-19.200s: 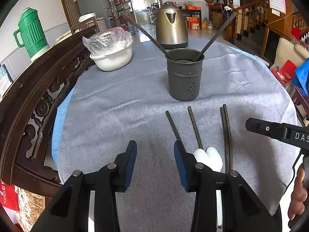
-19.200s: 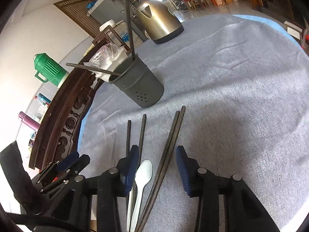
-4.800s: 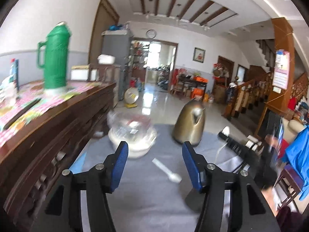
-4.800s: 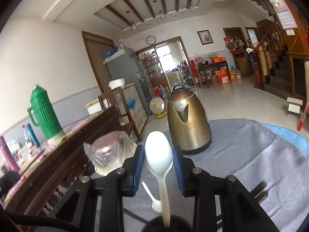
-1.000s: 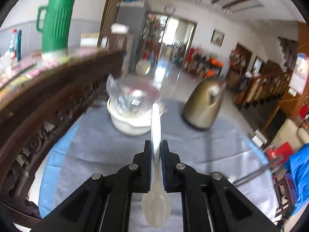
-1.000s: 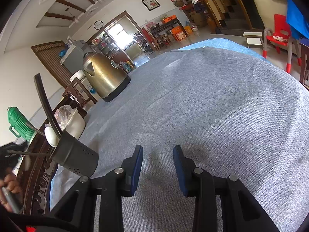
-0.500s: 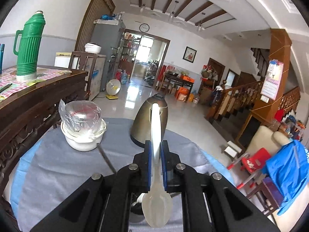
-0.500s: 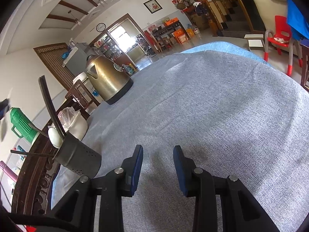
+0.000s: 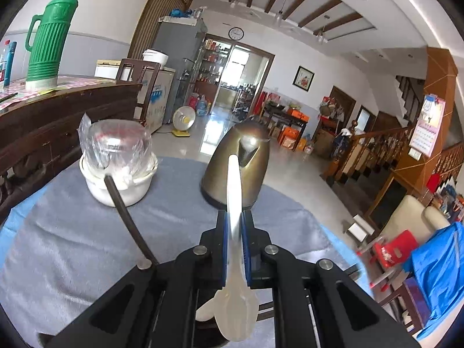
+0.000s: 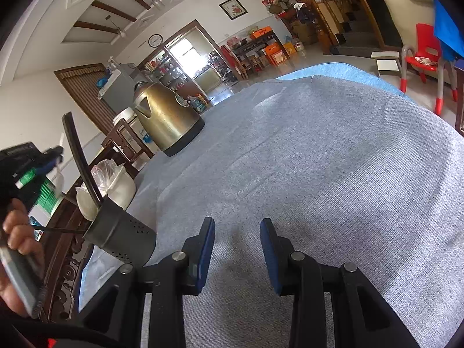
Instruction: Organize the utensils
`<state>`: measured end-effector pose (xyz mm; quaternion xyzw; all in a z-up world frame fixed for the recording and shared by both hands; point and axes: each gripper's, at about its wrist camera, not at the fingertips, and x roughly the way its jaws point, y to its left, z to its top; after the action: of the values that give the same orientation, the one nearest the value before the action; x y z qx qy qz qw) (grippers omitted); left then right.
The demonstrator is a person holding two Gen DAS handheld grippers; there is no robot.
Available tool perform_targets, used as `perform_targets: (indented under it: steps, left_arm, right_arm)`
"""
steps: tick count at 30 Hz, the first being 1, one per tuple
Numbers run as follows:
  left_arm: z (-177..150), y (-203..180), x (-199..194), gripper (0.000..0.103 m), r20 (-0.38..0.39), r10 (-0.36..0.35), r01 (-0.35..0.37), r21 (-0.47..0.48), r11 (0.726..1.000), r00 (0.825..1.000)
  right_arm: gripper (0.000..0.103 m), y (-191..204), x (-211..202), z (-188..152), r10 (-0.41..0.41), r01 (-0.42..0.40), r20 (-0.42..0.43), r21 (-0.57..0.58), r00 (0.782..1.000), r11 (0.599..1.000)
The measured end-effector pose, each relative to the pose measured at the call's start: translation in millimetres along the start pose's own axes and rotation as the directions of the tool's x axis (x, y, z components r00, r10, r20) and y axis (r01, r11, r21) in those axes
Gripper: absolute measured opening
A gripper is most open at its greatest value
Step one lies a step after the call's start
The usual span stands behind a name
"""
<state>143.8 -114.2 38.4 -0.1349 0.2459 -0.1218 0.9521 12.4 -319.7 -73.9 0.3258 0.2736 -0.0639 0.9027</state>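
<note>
Desk [image 10: 333, 150]: round, under a grey cloth; nothing lies loose on the stretch in front of the right hand-held gripper.

Kettle [image 9: 236, 165]: brass-coloured, at 12 o'clock in the left wrist view, well apart from the work.

Bowl [image 9: 119, 185]: white, at 10 o'clock in that view, holding a clear plastic bag or tub; what is inside cannot be told.

Holder [image 10: 120, 233]: dark perforated cup at 9 o'clock in the right wrist view. Contents: dark chopsticks [image 10: 81, 162] leaning outward, one white spoon bowl [image 10: 85, 206] at the rim.

Left hand-held gripper [image 9: 235, 240]: clamped on the handle of a white spoon [image 9: 234, 200], spoon bowl toward the camera and hanging over the holder's mouth, which is mostly hidden at 6 o'clock.

Right hand-held gripper [image 10: 237, 245]: jaws apart, empty, low over bare cloth.

Step in hand, as judged: dropping the spoon into the holder. It would go best with the spoon kept near upright, lowered bowl-first clear of the leaning chopsticks and the spoon already inside, and let go only once the bowl sits below the rim; a nudge on the chopsticks could tip the light cup.
</note>
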Motion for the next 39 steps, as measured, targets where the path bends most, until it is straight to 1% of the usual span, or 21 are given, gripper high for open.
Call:
perform_targets:
  steps: [2,5,8,13,19,22,28,33,39]
  left_arm:
    - [-6,1,4,0.009,-0.005,0.010,-0.010,0.005,1.000,1.000]
    - [-10,-1,4,0.009,0.028,0.028,-0.029,0.035,0.999,0.999]
    - [-13,-5,2,0.010,0.054,0.026,-0.029,0.062,0.998,0.998]
    - [-17,0,1,0.010,0.041,0.025,-0.027,0.065,0.998,0.999]
    - [-24,0,-9,0.010,0.084,0.012,-0.019,0.079,0.997,0.996]
    - [-24,0,-12,0.010,0.091,0.006,-0.014,0.087,0.996,0.996]
    - [-30,0,-21,0.010,0.127,0.016,-0.031,0.119,0.992,0.992]
    - [-36,2,-26,0.010,0.122,0.027,-0.043,0.130,0.991,0.992]
    - [-38,3,-30,0.010,0.135,0.048,-0.069,0.155,0.985,0.990]
  right_arm:
    - [0.036,0,1,0,0.001,-0.001,-0.001,0.000,1.000,1.000]
    - [0.036,1,2,-1,0.001,-0.001,-0.002,-0.002,1.000,1.000]
    - [0.036,1,2,-1,-0.001,0.001,-0.002,0.000,1.000,1.000]
    - [0.036,1,3,-1,-0.003,0.003,-0.004,0.001,1.000,1.000]
    - [0.036,1,4,0,-0.006,0.006,-0.007,0.000,1.000,1.000]
    - [0.036,1,4,0,-0.007,0.007,-0.007,0.002,1.000,1.000]
    - [0.036,-1,4,0,-0.007,0.007,-0.009,0.003,1.000,1.000]
    - [0.036,-1,4,0,-0.008,0.008,-0.008,0.004,1.000,1.000]
    - [0.036,-1,3,0,-0.009,0.009,-0.008,0.004,1.000,1.000]
